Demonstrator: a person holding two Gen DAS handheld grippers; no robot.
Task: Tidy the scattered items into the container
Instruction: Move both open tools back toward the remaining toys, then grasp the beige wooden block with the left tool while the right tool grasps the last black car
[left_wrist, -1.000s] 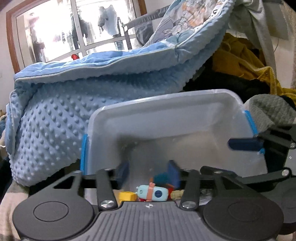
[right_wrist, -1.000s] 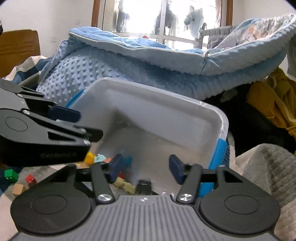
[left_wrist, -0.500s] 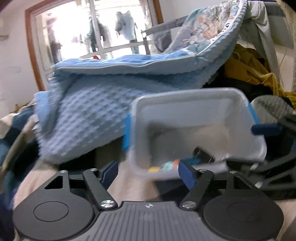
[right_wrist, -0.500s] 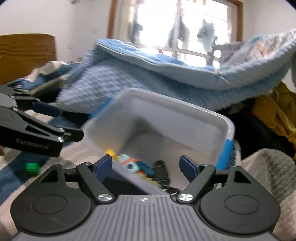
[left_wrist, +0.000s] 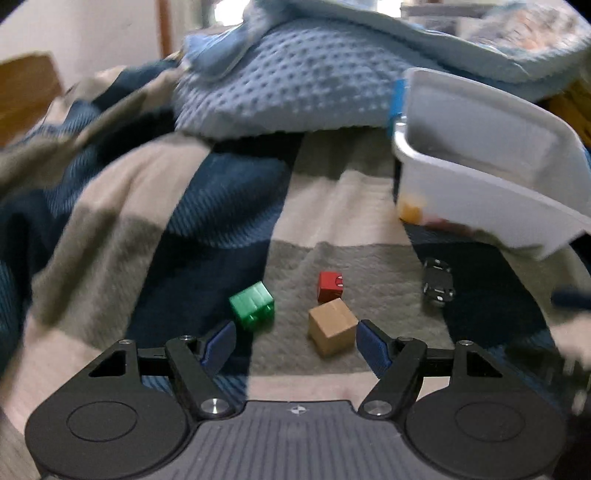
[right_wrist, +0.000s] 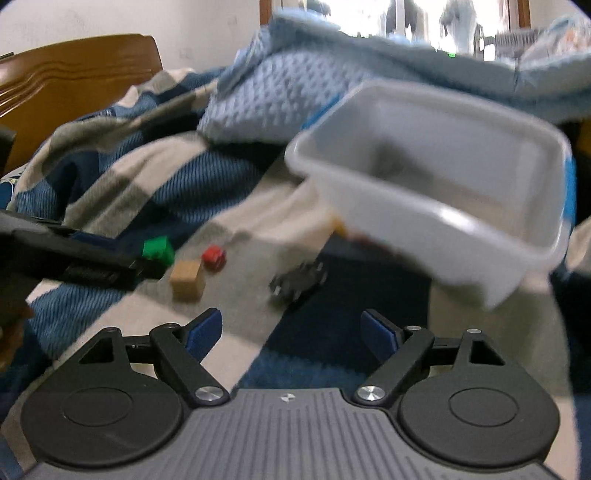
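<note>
Left gripper (left_wrist: 296, 345) fingers spread wide, nothing between them, low over the bed's striped blanket (left_wrist: 207, 206). Tan wooden cube (left_wrist: 332, 326) sits just inside the right finger (left_wrist: 373, 347), not touching that I can tell. Green block (left_wrist: 252, 305) just ahead of the left finger (left_wrist: 219, 345); red cube (left_wrist: 330, 286) just behind the tan one. Black toy car (left_wrist: 437, 282) lies farther right, near the white plastic container (left_wrist: 491, 158), which is tilted with its open mouth toward the camera; orange piece visible low inside it (left_wrist: 409, 211), rest blurred. Dotted light-blue blanket (left_wrist: 295, 85) heaped behind.

Right gripper (right_wrist: 291, 334) fingers also wide, holding nothing, above the blanket. In the right wrist view the toy car (right_wrist: 299, 282) is ahead between the fingers' line, the container (right_wrist: 436, 177) up right, blurred. Wooden headboard (right_wrist: 74, 81) at far left.
</note>
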